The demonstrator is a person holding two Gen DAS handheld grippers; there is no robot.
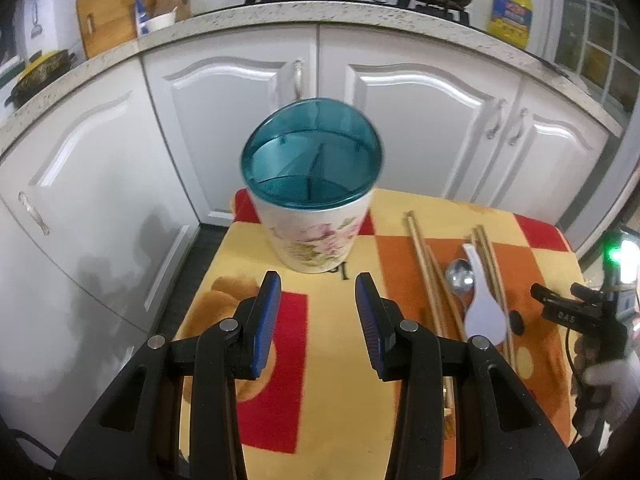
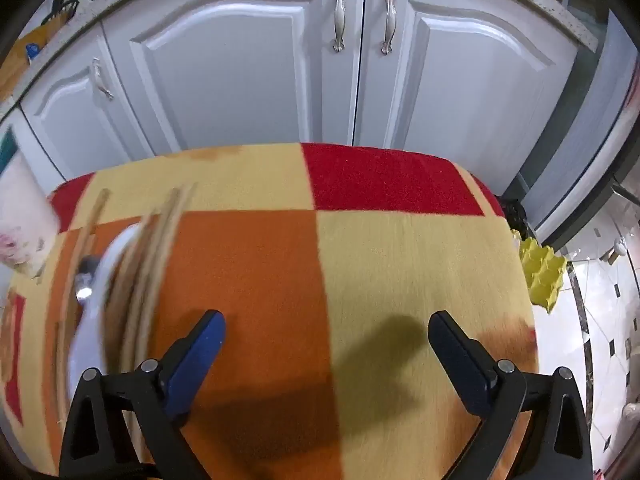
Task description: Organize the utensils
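A white flowered utensil holder (image 1: 312, 216) with a teal divided insert stands at the far side of the checked cloth (image 1: 320, 360). My left gripper (image 1: 317, 280) is open just in front of it, with nothing between the blue pads. To the right lie wooden chopsticks (image 1: 424, 264), a metal spoon (image 1: 460, 276) and a white spoon (image 1: 484, 308). My right gripper (image 2: 327, 316) is wide open over bare cloth (image 2: 400, 260) and tilted down. The blurred chopsticks (image 2: 156, 264) and white spoon (image 2: 100, 300) lie left of its left finger.
White cabinet doors (image 1: 248, 92) stand close behind the table. The counter above carries a stove with pans, a cutting board (image 1: 116, 16) and an oil bottle (image 1: 510, 8). A yellow egg carton (image 2: 542, 276) lies on the tiled floor to the right. A gloved hand (image 1: 612, 384) holds the right gripper.
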